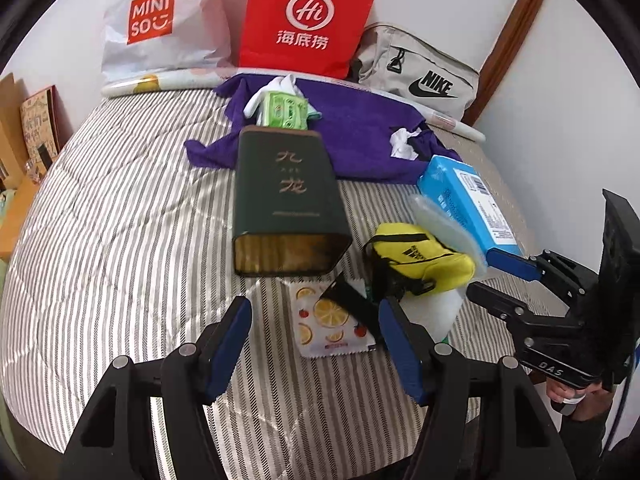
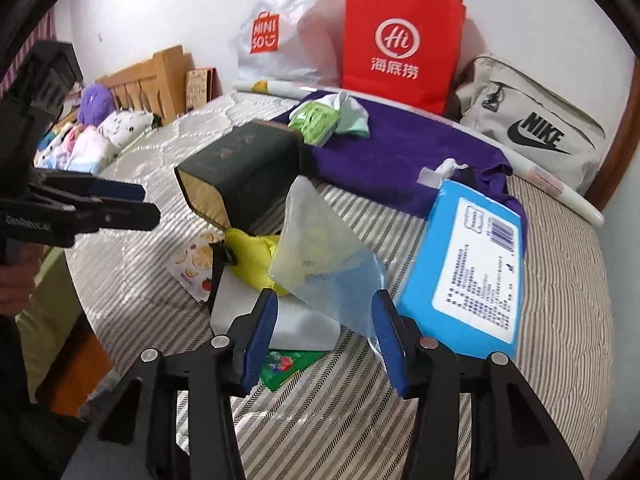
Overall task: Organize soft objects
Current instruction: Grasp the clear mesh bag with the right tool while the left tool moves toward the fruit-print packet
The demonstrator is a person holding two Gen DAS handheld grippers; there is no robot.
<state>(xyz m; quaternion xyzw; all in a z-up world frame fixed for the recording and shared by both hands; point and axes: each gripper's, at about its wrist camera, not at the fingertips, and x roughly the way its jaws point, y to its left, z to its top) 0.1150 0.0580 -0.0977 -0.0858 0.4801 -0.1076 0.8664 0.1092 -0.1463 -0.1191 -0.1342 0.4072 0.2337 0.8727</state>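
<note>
Bed cover [image 1: 120, 220]: quilted fabric with fine grey and white stripes, stitched into puffy panels; it carries everything.
Dark green tin [image 1: 286, 200]: tall box shape with rounded corners and gold characters, lying on its side mid-bed; its open end shows a dull gold lining, and I cannot tell what is inside.
Purple cloth [image 1: 360, 132]: soft, matte, rumpled, spread toward the far edge of the bed behind the tin.
Green tissue pack [image 1: 284, 110]: small glossy packet on the purple cloth, against a white crumpled fabric piece.
Yellow pouch [image 1: 424, 258]: woven nylon with black straps, slumped just beside the tin's open end.
Clear plastic bag [image 2: 320, 256]: thin, translucent, creased, standing up over the yellow pouch.
Blue wipes pack [image 2: 468, 276]: flat, shiny film with a white label, near the right edge of the bed.
Lemon-print sachet [image 1: 332, 320]: flat, with crimped edges, on the near part of the bed.
Bags at far edge: white plastic, red paper, beige canvas.
Left gripper [image 1: 316, 340]: jaws moderately wide, nothing between them, above the sachet.
Right gripper [image 2: 324, 332]: jaws part-way apart around the plastic bag's lower edge, pads not pressing it.
</note>
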